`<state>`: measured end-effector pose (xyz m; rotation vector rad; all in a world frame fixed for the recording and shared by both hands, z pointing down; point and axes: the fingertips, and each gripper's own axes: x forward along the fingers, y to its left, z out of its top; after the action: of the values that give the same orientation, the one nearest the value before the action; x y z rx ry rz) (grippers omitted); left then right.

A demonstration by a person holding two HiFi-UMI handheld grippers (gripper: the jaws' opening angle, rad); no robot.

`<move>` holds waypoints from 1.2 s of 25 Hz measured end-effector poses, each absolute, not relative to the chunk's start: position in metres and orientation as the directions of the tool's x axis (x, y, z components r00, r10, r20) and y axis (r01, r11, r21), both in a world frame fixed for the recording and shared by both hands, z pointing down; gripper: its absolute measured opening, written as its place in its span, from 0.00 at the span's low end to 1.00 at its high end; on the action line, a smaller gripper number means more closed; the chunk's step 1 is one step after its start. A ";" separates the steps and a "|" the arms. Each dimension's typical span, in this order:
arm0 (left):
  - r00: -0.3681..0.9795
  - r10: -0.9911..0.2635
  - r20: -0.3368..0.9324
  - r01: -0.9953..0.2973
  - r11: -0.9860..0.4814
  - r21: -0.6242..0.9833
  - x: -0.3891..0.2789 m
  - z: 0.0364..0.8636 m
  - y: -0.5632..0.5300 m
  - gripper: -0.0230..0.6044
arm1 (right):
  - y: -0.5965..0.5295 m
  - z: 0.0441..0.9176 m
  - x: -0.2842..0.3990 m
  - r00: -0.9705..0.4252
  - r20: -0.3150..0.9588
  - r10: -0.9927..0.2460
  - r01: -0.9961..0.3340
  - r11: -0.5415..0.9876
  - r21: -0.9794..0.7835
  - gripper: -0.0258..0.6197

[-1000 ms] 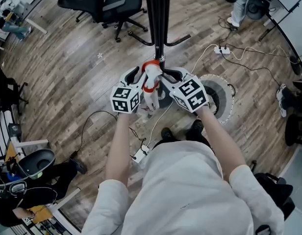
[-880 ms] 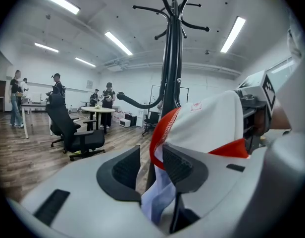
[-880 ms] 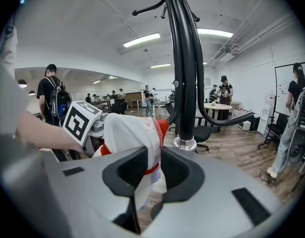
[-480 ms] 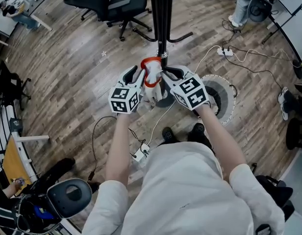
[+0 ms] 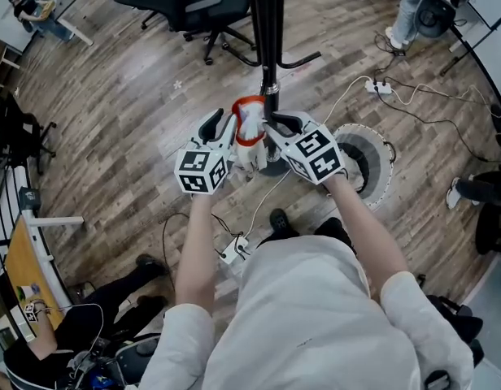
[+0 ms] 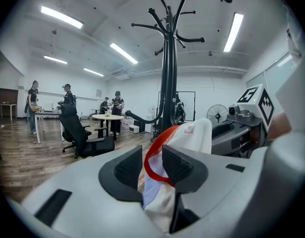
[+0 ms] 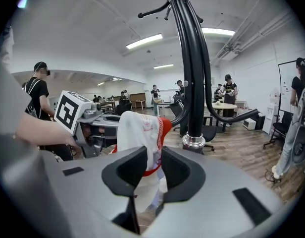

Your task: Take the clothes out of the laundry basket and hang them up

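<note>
Beside the black metal coat stand I've got the white garment, soft cloth with a red band, held up. The left gripper is half closed and clamps it. The right gripper pinches it, its jaws just eased wider. The round perforated laundry basket sits on the plank floor.

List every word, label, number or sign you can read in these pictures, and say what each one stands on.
None of the text here can be read.
Red print on the white garment: too blurred to read.
Marker cubes: black-and-white square patterns only, no letters or numbers.
</note>
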<state>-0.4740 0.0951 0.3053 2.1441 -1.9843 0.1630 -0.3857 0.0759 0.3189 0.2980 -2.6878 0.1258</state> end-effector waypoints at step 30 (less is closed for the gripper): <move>0.030 -0.990 0.136 -0.998 -0.021 0.062 -0.443 0.261 0.125 0.24 | 0.085 0.298 -0.360 -0.926 0.356 -0.124 -0.168 0.981 -0.094 0.23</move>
<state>-0.4431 0.1250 0.2609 2.1484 -2.0940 0.0818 -0.3598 0.0852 0.2985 0.2112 -2.7724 0.1747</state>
